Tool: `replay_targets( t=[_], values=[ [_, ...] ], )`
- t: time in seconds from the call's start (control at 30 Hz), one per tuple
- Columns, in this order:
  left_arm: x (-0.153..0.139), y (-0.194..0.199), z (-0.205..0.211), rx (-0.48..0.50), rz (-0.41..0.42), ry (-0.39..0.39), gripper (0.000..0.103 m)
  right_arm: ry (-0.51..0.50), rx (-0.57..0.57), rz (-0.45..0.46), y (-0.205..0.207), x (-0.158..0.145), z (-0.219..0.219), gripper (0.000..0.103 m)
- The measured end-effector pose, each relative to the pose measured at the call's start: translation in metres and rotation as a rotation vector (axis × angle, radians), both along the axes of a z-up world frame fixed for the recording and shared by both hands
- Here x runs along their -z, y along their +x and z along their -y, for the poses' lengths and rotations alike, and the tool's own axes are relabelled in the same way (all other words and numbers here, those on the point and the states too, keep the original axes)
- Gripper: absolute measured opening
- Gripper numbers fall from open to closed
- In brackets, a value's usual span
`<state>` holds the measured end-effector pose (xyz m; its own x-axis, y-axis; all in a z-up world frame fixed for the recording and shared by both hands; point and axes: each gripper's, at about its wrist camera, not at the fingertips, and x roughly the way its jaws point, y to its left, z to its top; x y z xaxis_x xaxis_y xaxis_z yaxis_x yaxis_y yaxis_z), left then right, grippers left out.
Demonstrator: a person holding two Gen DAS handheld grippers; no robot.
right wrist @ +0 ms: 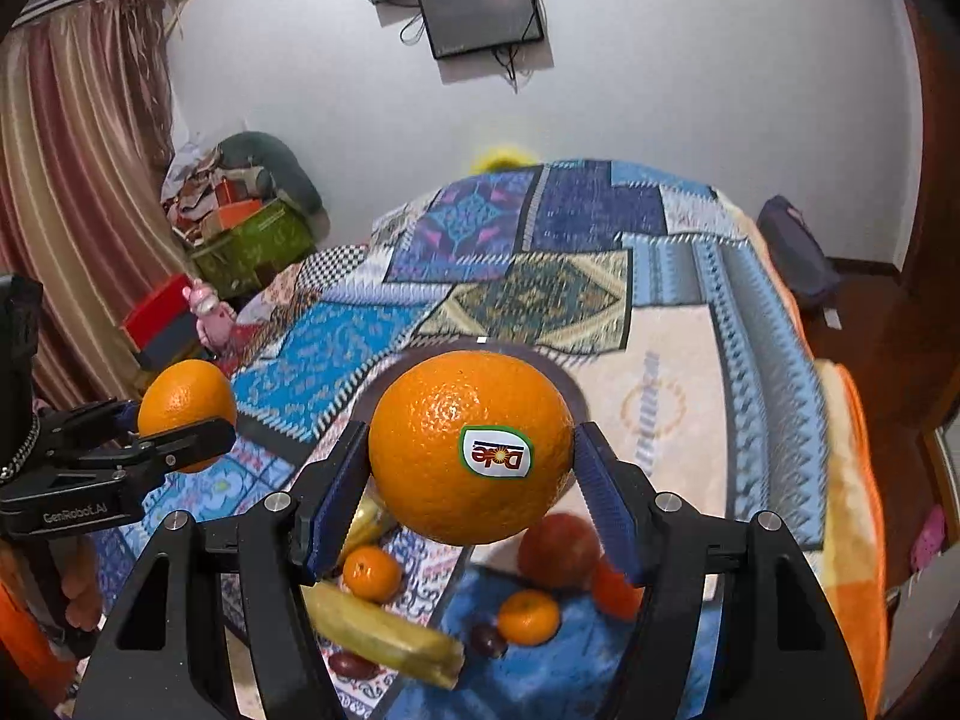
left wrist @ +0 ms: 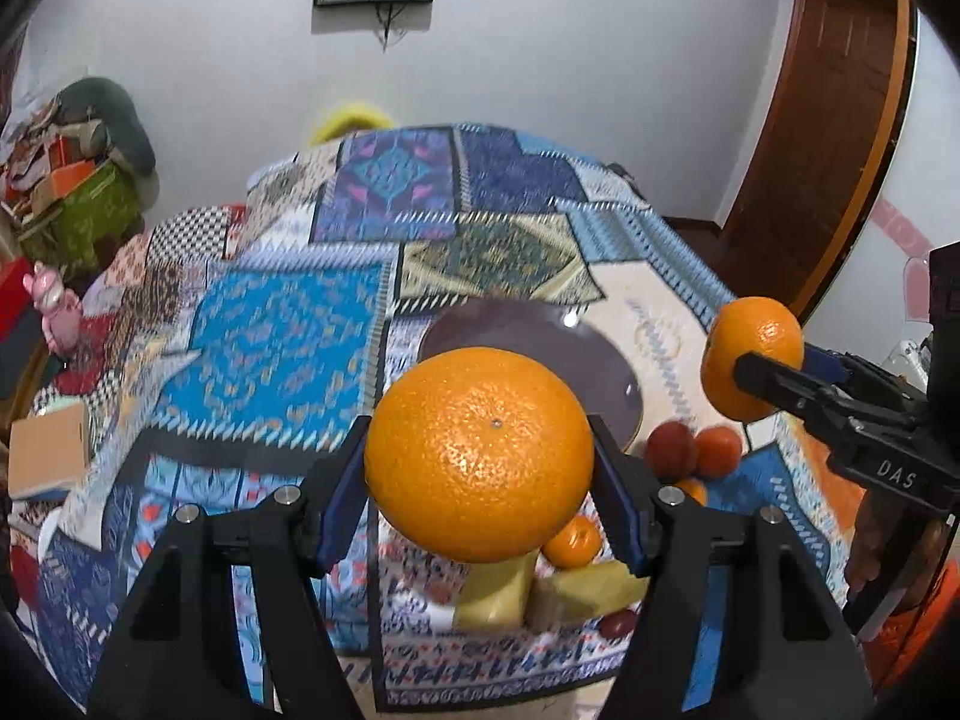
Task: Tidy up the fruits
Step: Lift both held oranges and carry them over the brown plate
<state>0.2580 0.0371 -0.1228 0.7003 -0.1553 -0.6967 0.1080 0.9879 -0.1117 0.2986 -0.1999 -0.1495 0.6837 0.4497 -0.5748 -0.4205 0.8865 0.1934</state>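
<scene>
My left gripper (left wrist: 479, 456) is shut on a large orange (left wrist: 479, 453), held above the patterned bedspread. It also shows in the right wrist view (right wrist: 186, 423). My right gripper (right wrist: 471, 456) is shut on a second orange with a Dole sticker (right wrist: 471, 450), seen at the right in the left wrist view (left wrist: 753, 357). A dark round plate (left wrist: 522, 330) lies on the bed behind both oranges. Below lie bananas (right wrist: 384, 636), small tangerines (right wrist: 372, 573), a red apple (right wrist: 558, 549) and dark plums (right wrist: 487, 639).
The patchwork bedspread (left wrist: 288, 348) covers the bed. A pink toy (left wrist: 54, 312), boxes and a green bag (left wrist: 90, 210) are piled at the left. A wooden door (left wrist: 828, 150) is at the right. A cardboard box (left wrist: 48, 456) sits at the bed's left edge.
</scene>
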Motion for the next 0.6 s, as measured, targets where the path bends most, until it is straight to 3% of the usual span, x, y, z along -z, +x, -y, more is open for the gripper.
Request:
replay_targets(
  t=[0.37,0.6],
  values=[
    [-0.022,0.035,0.017,0.014,0.059,-0.013,0.067,-0.028,-0.010,0.054,0.029,-0.019,-0.006,0.065],
    [-0.014,0.067,0.024,0.017,0.051,-0.012,0.066,-0.027,-0.010,0.037,0.051,-0.004,-0.011,0.065]
  ],
)
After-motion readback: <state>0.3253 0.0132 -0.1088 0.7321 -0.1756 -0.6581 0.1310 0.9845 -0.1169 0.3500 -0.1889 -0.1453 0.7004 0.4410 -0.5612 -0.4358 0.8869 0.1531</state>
